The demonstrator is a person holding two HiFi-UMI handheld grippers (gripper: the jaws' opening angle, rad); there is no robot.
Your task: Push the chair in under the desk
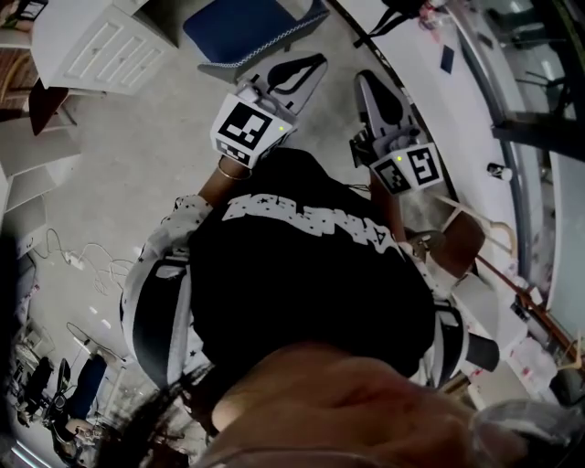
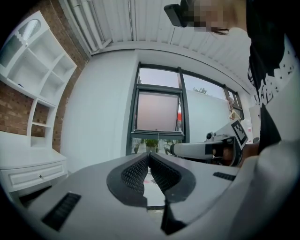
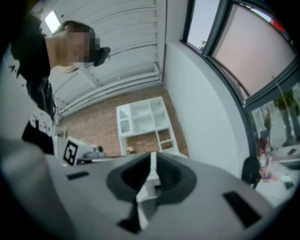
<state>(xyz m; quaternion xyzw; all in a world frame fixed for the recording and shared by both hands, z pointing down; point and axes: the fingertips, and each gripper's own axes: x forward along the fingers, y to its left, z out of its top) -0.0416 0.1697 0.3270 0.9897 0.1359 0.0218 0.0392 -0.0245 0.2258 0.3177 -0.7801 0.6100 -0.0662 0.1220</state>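
Note:
The chair (image 1: 245, 27), with a blue seat, stands at the top of the head view, just left of the white desk (image 1: 462, 119) that runs down the right side. My left gripper (image 1: 317, 62) points at the chair's near edge with its jaws shut and empty; whether it touches the chair I cannot tell. Beside it my right gripper (image 1: 366, 82) is shut and empty too, near the desk's edge. In the left gripper view the left gripper (image 2: 149, 155) faces a window (image 2: 157, 112). In the right gripper view the right gripper (image 3: 152, 158) faces a white shelf unit (image 3: 145, 123). The chair is in neither gripper view.
A white cabinet (image 1: 96, 46) stands at the top left of the head view, with cables (image 1: 87, 260) on the floor at the left. A brown object (image 1: 462, 242) sits by my right side. Small dark items (image 1: 446, 58) lie on the desk.

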